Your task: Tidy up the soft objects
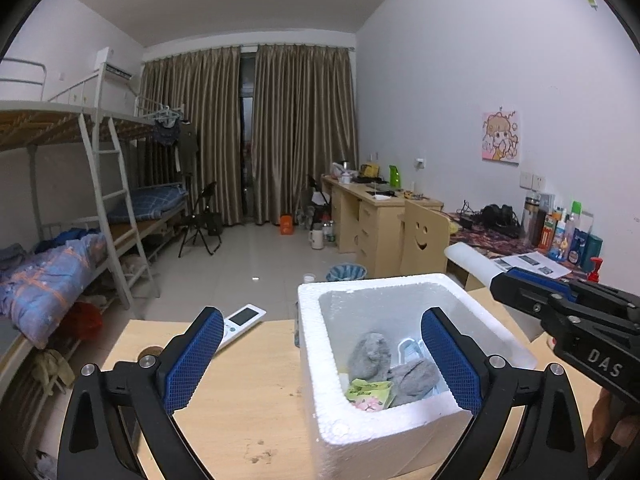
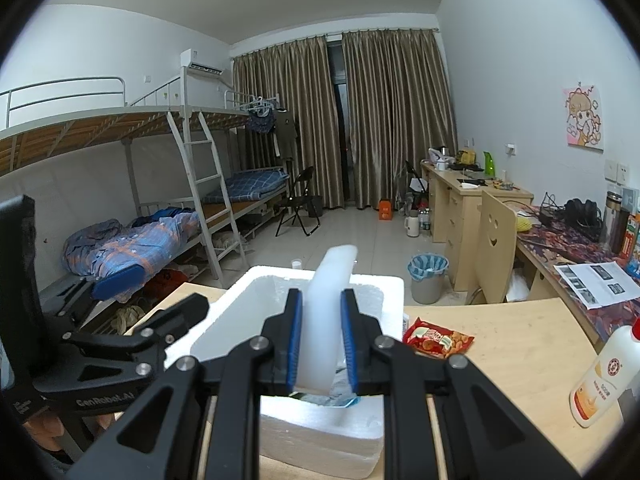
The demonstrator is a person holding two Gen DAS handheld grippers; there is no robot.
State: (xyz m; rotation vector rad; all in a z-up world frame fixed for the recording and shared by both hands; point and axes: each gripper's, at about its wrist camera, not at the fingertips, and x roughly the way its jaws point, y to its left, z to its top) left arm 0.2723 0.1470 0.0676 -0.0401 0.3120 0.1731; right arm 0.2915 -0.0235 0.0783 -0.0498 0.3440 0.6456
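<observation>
1. Dormitory surroundings are being framed behind the work: bunk beds (image 1: 80, 208) to one side, curtains at the far end, and a pale wooden table (image 1: 240, 420) carrying a white foam box (image 1: 320, 360).
2. Over the box's near corner the left gripper (image 1: 320, 364) is being held with its fingers spread wide and nothing between them.
3. A white foam slab (image 2: 326, 312) is being pinched upright in the right gripper (image 2: 322, 344), narrowly closed, above the box.
4. Inside the box, two grey cloth bundles (image 1: 370, 354) and a green packet (image 1: 366, 390) are being kept; a clear item beside them is possibly a plastic tray.
5. For a clean step, the slab is best being lowered level, with the left fingers being kept clear of the rim.
6. A red snack packet (image 2: 438, 340) is lying outside, near the box.
</observation>
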